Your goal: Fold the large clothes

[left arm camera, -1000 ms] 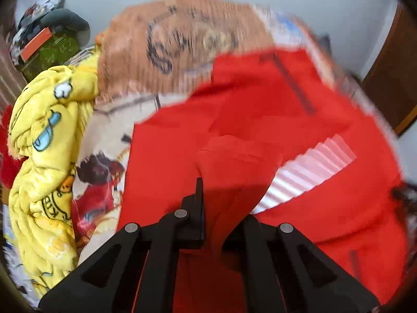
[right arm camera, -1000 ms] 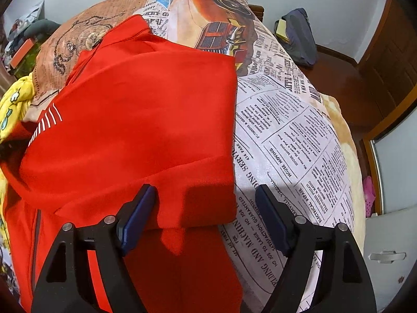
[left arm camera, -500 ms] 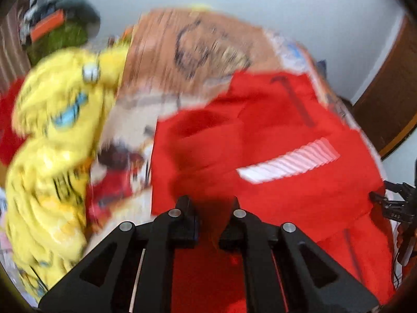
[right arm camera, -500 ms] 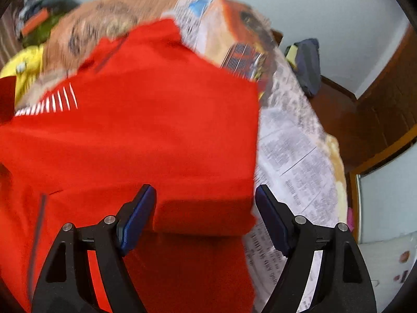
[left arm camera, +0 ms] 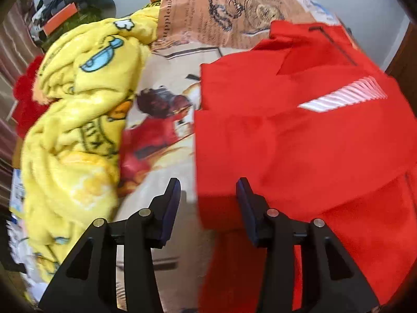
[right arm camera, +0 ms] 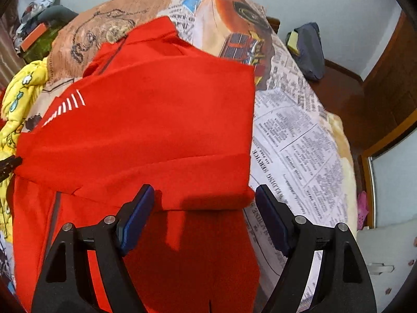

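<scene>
**Sides folded in, the long fold still ahead**

Our left gripper (left arm camera: 208,198) is opening its jaws above the near left edge of the red garment (left arm camera: 299,140); cloth shows between the pads, but they pinch nothing. Our right gripper (right arm camera: 204,208) stands spread and empty over the folded right edge. The garment lies flat on the printed bedsheet (right arm camera: 294,130), both sides seemingly turned inward, white stripes (left arm camera: 344,96) on top. We judge the side folds done; the lower part nearest us still lies unfolded. A crumpled yellow blanket (left arm camera: 78,120) crowds the left side, just beside the garment, leaving us little spare sheet there.
</scene>
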